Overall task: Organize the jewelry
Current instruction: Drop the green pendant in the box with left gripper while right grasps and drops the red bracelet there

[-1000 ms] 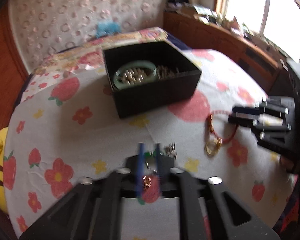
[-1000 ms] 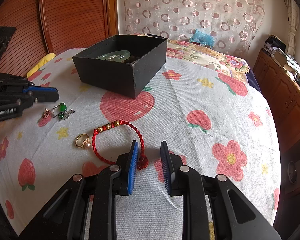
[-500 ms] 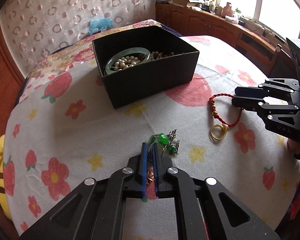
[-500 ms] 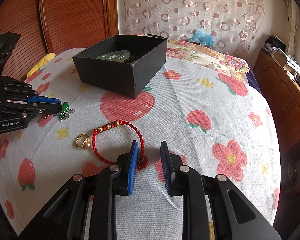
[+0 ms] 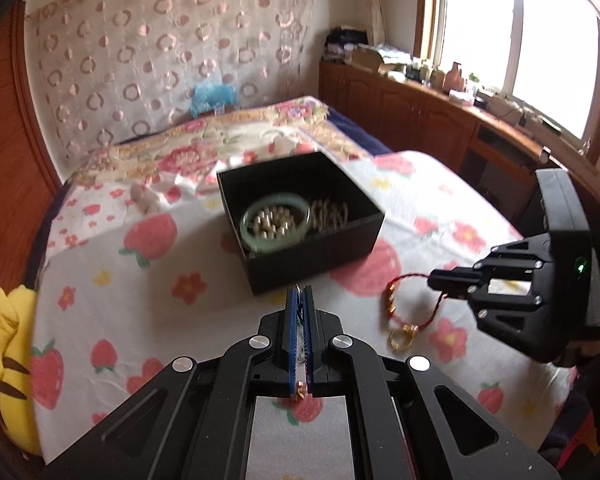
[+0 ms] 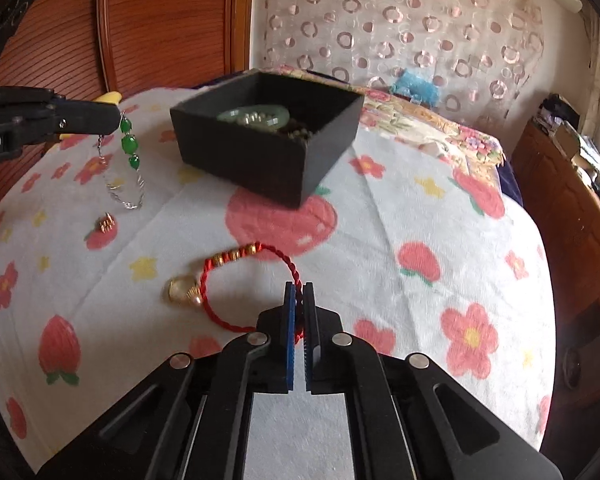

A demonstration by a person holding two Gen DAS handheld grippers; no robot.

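Black plastic fills the foot of the left wrist view: the left hand-held gripper [image 5: 299,300] has its blue pads pressed together on a thin chain, of which only a sliver and a small copper-coloured end show between them. Ahead on the strawberry-print bedspread [image 5: 148,280] sits the open black box [image 5: 300,220], holding a pale green bangle [image 5: 275,222] around pearl-like beads, with more beads beside it. To the right, the right hand-held gripper [image 5: 434,280] meets the red cord bracelet [image 5: 416,300], and a gold ring [image 5: 400,338] lies at the bracelet's near end. No writing is legible here.

From the right wrist view, the right hand-held gripper [image 6: 299,292] is closed on the red cord bracelet [image 6: 252,280], which otherwise lies on the bedspread [image 6: 380,240] touching the gold ring [image 6: 184,290]. At left, the left hand-held gripper [image 6: 114,118] holds the green-bead chain bracelet [image 6: 129,146] hanging in the air; its body carries white lettering, partly cut off, reading "obot.AI". A small gold trinket [image 6: 105,224] rests on the cloth below. The black box [image 6: 266,144] stands beyond.
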